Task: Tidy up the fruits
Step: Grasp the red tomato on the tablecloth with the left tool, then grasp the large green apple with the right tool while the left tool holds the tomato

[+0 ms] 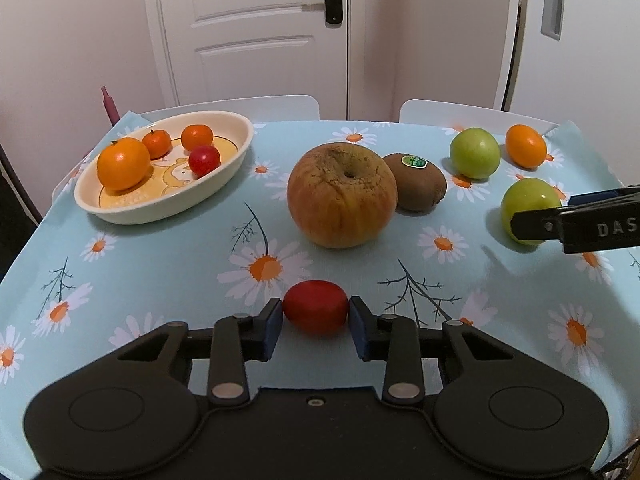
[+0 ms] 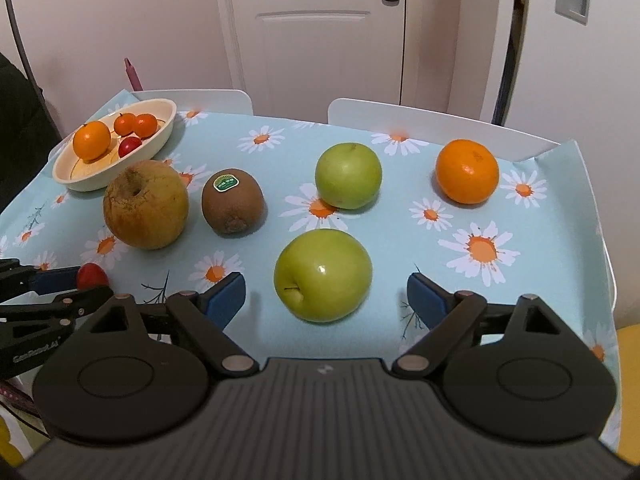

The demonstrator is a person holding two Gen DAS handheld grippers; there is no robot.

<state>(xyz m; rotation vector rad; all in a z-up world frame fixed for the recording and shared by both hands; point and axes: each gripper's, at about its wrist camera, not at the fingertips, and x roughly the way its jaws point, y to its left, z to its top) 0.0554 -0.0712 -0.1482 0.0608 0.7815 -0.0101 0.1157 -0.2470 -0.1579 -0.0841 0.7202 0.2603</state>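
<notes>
Two grippers sit at the near edge of the daisy-print tablecloth [image 1: 160, 264]. Our left gripper [image 1: 316, 316] has its blue pads closed against both sides of a small red tomato [image 1: 316, 312] that rests on the cloth at its 12 o'clock. Our right gripper [image 2: 326, 298] stands wide apart, its fingers on either side of a green apple [image 2: 323, 274] with clear gaps on both sides, so it touches nothing; the apple lies on the cloth with its stem toward us.

Farther out from the left gripper, at 12 o'clock, we see a large wrinkled yellow-brown apple [image 1: 342, 194], and just beside it at its 3 o'clock, touching or nearly so, a brown kiwi [image 1: 418, 182] with a green sticker on top. A second green apple [image 1: 475, 153] sits beyond the kiwi at about 1 o'clock from the left gripper, and a loose orange [image 1: 525, 146] lies near it toward the far right corner, apart from it.

At 10 o'clock from the left gripper, an oval cream dish [image 1: 224, 176] stands near the far left corner. It holds a large orange [image 1: 123, 163], two small oranges [image 1: 196, 137] behind it, and a second red tomato [image 1: 204, 160] at the right of the group.

Beyond the table we see two white chair backs [image 1: 280, 104] pushed against the far edge, and a white door [image 1: 256, 32] with a dark handle.
</notes>
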